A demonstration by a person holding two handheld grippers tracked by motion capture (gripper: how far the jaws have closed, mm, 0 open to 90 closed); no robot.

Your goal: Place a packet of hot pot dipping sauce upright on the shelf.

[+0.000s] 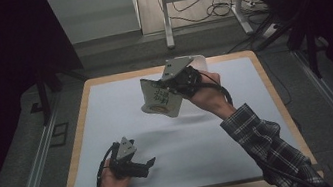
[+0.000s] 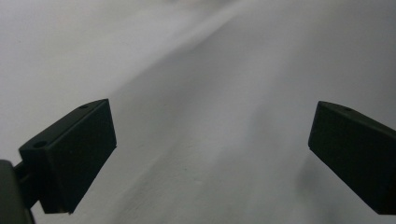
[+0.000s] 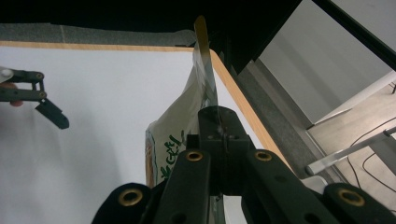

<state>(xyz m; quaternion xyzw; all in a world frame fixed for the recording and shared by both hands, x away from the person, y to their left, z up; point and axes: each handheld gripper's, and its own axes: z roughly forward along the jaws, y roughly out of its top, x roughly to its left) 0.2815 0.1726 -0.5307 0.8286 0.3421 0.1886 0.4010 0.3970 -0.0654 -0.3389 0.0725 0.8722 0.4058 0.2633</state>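
Right tool (image 1: 174, 88), upper centre of the high view, is clamped on a cream pouch (image 1: 159, 99) with green print. The right gripper view shows the jaws closed together on the pouch's thin clear edge (image 3: 205, 84), with the bag body hanging to the left of the jaws. The pouch is held up off the table (image 1: 240, 127), well above the white sheet, and tilts down-left. It looks like a sealed snack or food bag (the print is too small to read).

Left tool (image 1: 135, 166), lower left of the high view, has its jaws spread wide apart and nothing between them. The left gripper view shows bare white surface between the two black pads (image 2: 74, 154), low and close to the sheet. It also appears at the left edge of the right gripper view, well apart from the pouch.

Risks, as a judgement:
- The grip is on a slick film edge only, so the pouch could slip out if swung or jerked.
- The bag's weight hangs off to one side, so it may rotate in the jaws.
- If the left tool comes in to take or tear it, a bad angle could pull the film free or rip it unevenly.
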